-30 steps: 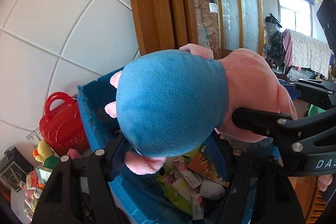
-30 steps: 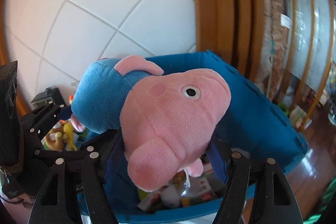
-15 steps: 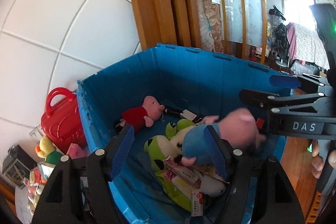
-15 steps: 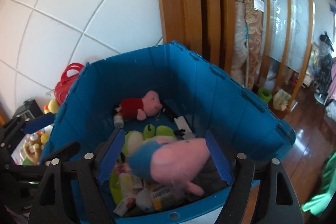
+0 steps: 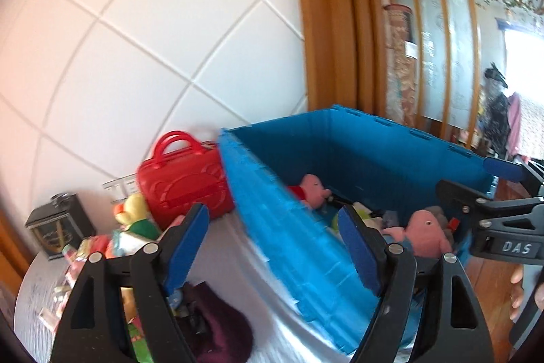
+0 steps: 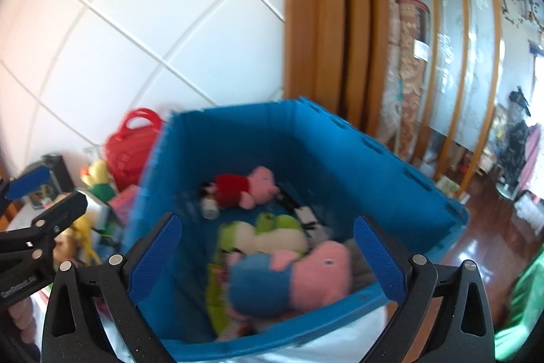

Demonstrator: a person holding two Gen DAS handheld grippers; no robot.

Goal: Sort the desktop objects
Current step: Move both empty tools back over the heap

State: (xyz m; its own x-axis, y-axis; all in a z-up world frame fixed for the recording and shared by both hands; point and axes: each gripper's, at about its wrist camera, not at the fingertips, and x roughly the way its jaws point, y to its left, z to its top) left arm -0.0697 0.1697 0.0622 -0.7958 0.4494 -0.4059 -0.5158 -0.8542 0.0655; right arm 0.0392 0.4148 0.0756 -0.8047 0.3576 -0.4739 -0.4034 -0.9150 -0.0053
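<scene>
A pink pig plush in a blue top lies inside the blue crate, on a green frog plush and packets. My right gripper hangs above the crate's near rim. Its jaws are opening and the pads touch nothing. My left gripper is over the crate's left wall, jaws opening and empty. In the left wrist view the pig shows past the right finger, and the right gripper reaches in from the right. A pig in a red dress lies at the crate's back.
A red handbag, a yellow-green toy, a dark box, a purple cloth and loose packets crowd the white table left of the crate. A tiled wall and wooden door frame stand behind. Wooden floor lies to the right.
Both grippers held the blue-topped pig above the crate; it has dropped in and both have opened. The left gripper has swung left toward the table; the right has drawn back.
</scene>
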